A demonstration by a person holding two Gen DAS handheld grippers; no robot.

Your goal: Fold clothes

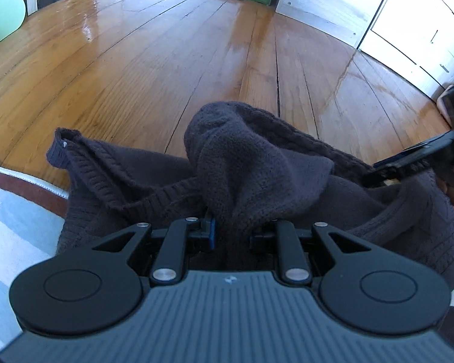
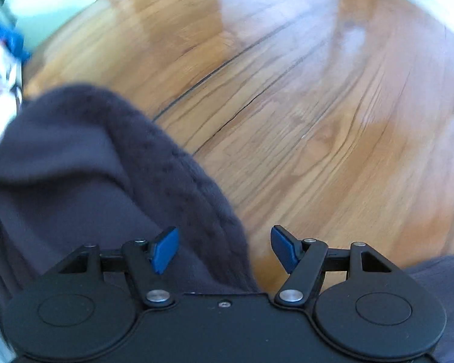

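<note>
Left gripper [image 1: 231,233] clamped on a bunched fold of dark knit sweater [image 1: 257,163] held above the wooden floor [image 1: 166,69], right gripper [image 2: 224,249] spread apart, sweater edge lying between its fingers.

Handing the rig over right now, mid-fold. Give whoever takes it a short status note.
Left gripper: shut on a bunched fold of the dark knit sweater, held above the wooden floor.
Right gripper: fingers open, a sweater edge lying between them, nothing clamped.
Done: no neat fold visible; the sweater is still crumpled.
Left: close the right gripper on that edge, spread the sweater flat, then fold.
</note>
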